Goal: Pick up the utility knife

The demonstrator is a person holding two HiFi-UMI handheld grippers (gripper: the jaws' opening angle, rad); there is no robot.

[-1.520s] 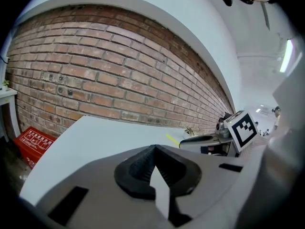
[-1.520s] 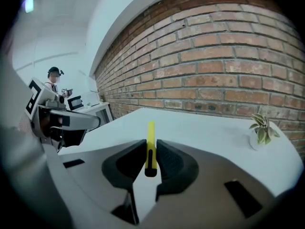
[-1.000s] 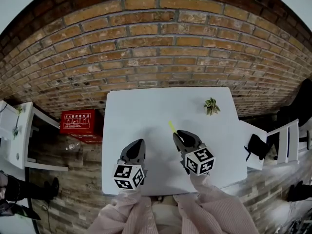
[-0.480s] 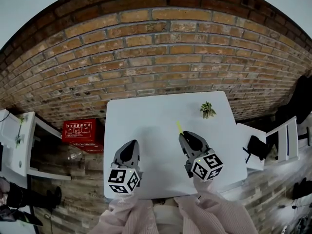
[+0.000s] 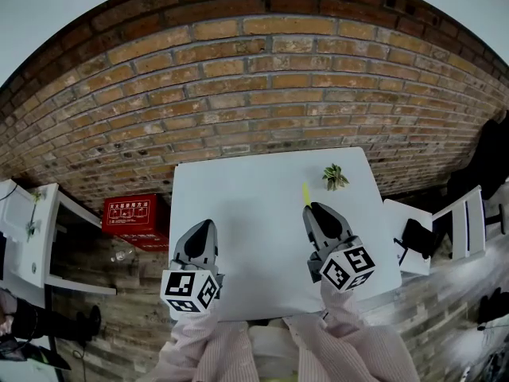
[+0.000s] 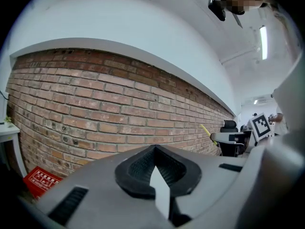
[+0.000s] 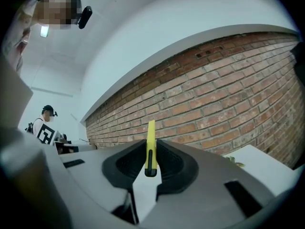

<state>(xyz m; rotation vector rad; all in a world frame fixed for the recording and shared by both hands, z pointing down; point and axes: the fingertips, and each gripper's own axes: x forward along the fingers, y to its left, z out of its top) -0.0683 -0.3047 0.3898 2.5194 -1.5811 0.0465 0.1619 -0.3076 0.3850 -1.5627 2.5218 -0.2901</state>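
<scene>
Utility knife (image 7: 151, 146): yellow, clamped in my right tongs (image 5: 319, 212), long axis running out past the tips toward frame top, off the desk (image 5: 238, 185). Left tongs (image 6: 155, 167): together, empty, lower left, farther off.

The worktop (image 5: 246, 221) lies open across its middle; a small plant (image 5: 334, 177) stands at its far right corner beyond the right claw (image 5: 312, 208), brick wall (image 5: 262, 94) behind.
</scene>
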